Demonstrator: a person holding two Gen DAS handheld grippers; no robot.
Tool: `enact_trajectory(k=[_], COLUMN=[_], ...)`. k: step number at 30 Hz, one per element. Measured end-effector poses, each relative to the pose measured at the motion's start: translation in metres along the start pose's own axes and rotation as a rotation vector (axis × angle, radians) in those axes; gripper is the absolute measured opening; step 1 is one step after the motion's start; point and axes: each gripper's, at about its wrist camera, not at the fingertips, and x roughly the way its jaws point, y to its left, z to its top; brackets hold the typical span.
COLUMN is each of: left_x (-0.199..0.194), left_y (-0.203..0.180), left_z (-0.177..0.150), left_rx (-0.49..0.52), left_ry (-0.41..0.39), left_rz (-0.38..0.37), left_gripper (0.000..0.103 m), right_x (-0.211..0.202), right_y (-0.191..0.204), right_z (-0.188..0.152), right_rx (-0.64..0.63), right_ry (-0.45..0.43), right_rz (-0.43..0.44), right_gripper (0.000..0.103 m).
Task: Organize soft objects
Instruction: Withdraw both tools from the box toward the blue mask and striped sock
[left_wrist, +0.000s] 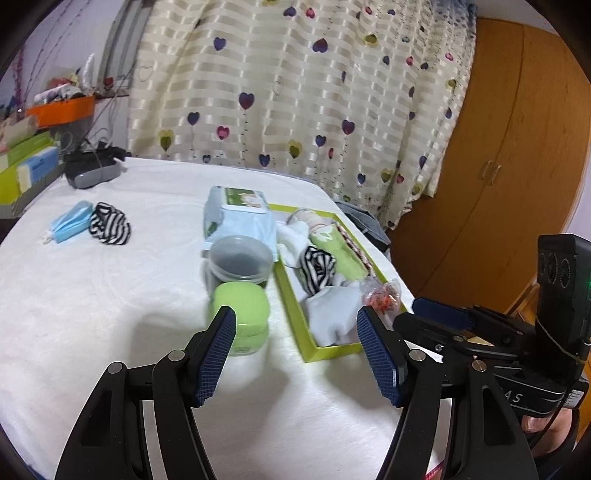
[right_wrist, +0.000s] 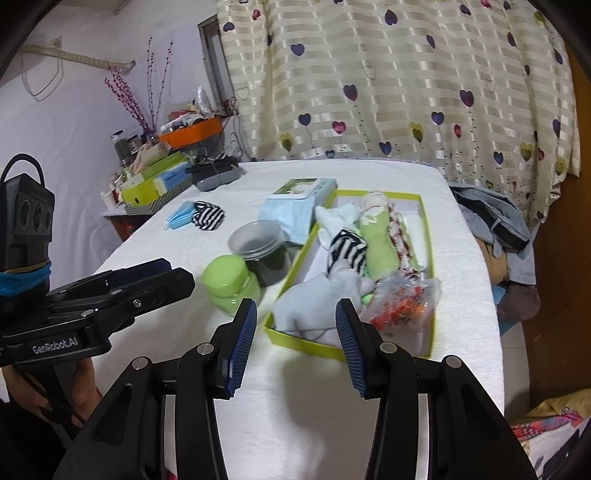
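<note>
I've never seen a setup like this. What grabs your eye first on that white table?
The lime-green box packed with socks and small cloths, on the right side of the white table, stands out most. Just left of it stand a green jar and a clear-lidded tub, while a striped sock and a blue mask lie apart at the far left.

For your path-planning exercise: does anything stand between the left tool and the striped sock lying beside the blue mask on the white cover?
Nothing visible does. The left tool is open and empty; the striped sock lies far to its left, across bare white cover. The green jar stands straight ahead, off that line.
</note>
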Motion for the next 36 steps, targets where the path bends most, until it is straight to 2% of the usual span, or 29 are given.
enact_trajectory(k=[20, 27, 36], left_x=[-0.009, -0.019, -0.034], left_y=[0.059, 0.096, 0.156], left_z=[0.001, 0.008, 0.022], left_rx=[-0.121, -0.169, -0.212], left_ry=[-0.02, -0.045, -0.071], left_rz=[0.094, 0.161, 0.251], left_gripper=[0.068, 0.068, 0.068], right_x=[0.022, 0.041, 0.086], right_y=[0.045, 0.072, 0.113], right_z=[0.016, 0.032, 0.062], right_rx=[-0.084, -0.134, -0.181], right_ry=[0.021, 0.031, 0.061], right_rz=[0.065, 0.109, 0.159], right_gripper=[0.046, 0.046, 0.046])
